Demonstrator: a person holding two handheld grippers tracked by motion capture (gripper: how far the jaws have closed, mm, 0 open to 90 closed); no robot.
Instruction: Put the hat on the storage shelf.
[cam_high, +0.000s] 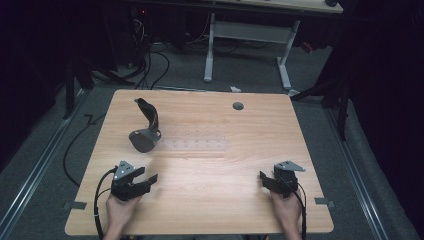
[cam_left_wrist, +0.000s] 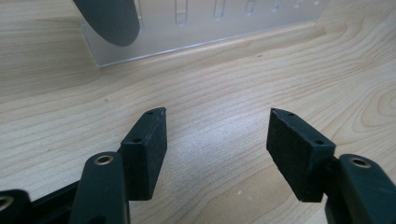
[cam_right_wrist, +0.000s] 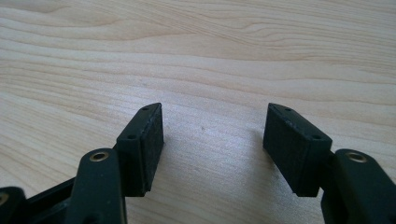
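Okay, left side first: the left gripper sits low over the near-left of the table, jaws spread, nothing between them. Up and just right of it stands a dark shoehorn-like tool, its rounded blade resting in the left end of a clear acrylic rack; its curved handle rises and leans toward the far-left corner. The rack's long axis runs left-right across the table middle, and its row of slots looks otherwise unfilled. In the left gripper view the rack's corner lies ahead, well apart from the pads. Bare wood stretches between both grippers. The right gripper rests near the front-right edge, jaws spread over bare wood, gripping nothing.
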